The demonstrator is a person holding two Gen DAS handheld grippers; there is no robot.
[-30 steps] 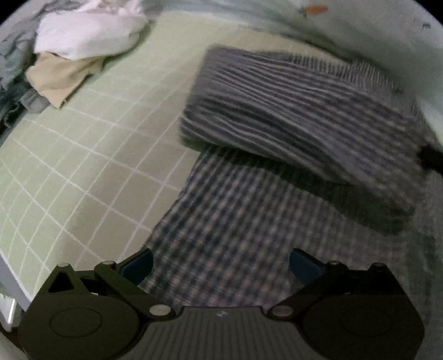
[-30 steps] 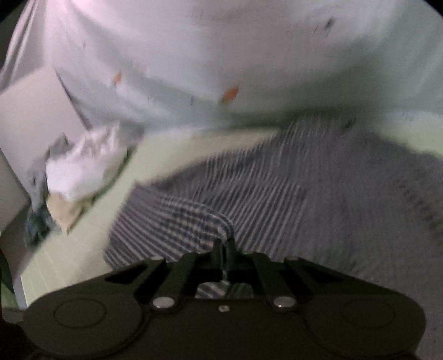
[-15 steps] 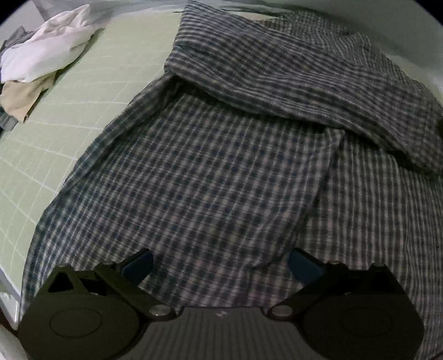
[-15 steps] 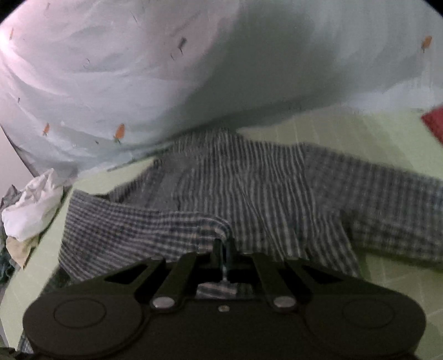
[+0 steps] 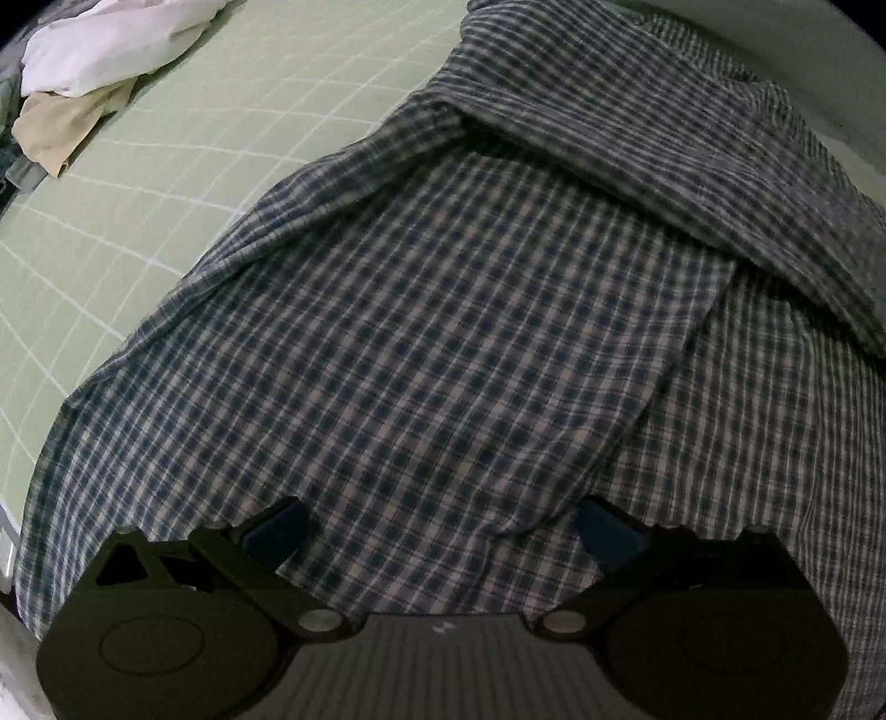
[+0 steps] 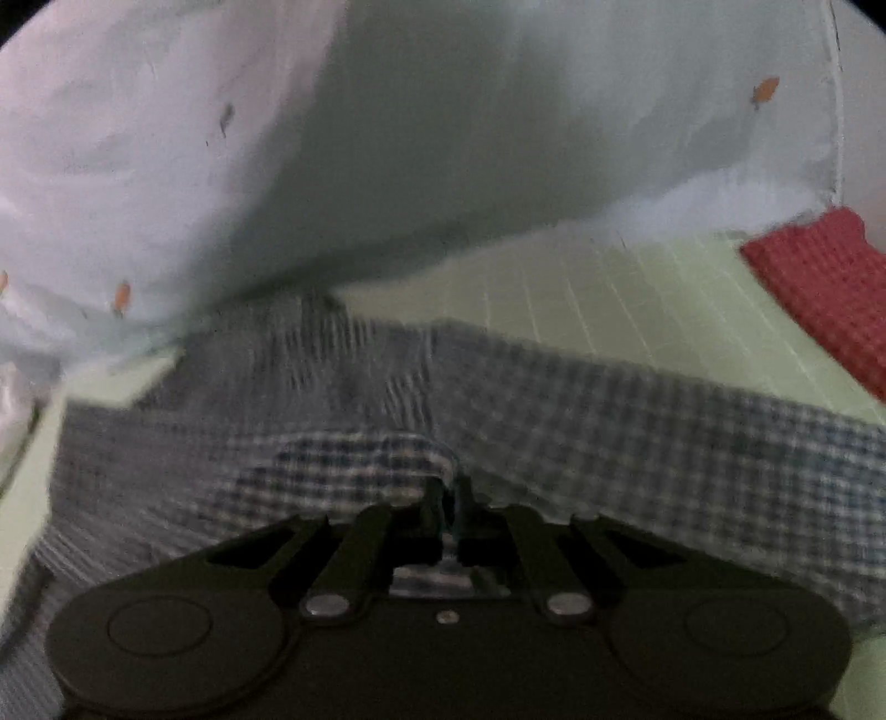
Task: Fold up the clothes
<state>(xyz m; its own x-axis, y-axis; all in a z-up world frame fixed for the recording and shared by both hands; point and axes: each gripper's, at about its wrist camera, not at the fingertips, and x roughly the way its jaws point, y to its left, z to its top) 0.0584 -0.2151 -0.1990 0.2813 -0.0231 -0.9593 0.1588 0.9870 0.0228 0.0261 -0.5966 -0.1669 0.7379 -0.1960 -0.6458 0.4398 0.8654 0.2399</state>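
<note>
Two grippers work over one plaid shirt [image 5: 443, 343], which lies spread on the green grid mat [image 5: 194, 144]. Left gripper [image 5: 443, 526]: jaws wide apart, nothing between them, poised over the shirt body. Right gripper [image 6: 449, 498]: jaws nearly together, pinching a fold of shirt fabric. White cloth [image 5: 105, 44] lies at 10 o'clock in the left view. Red cloth [image 6: 819, 293] lies at 2 o'clock in the right view.
</note>
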